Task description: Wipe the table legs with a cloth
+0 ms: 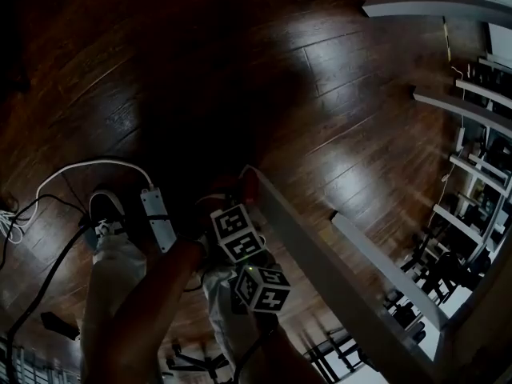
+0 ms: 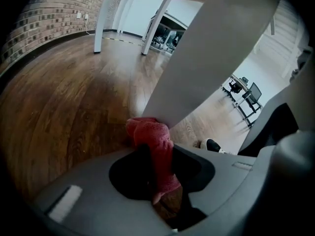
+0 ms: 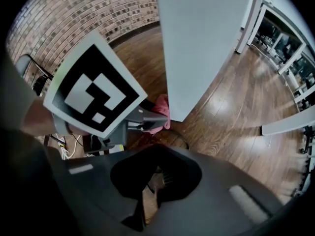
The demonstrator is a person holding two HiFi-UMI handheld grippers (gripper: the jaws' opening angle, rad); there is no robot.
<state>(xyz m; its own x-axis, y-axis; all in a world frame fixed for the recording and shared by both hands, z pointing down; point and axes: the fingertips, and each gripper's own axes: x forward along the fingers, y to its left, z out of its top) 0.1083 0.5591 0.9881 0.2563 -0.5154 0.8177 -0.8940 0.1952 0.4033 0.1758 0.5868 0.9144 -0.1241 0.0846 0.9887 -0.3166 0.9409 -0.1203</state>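
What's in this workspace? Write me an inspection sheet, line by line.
Surface: dark glossy wood floor.
Job's things: red cloth against the lower end of the white table leg.
Clutter: power strip on the floor beside the person's shoe.
Grippers: left gripper shut on the cloth; right gripper shut, empty.
Cables: white cable from the power strip; black cables at the left.
Surroundings: brick wall, other table legs, office chairs.

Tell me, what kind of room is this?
Probably an office or studio. It has a wood floor, a brick wall, several white tables and desk chairs.
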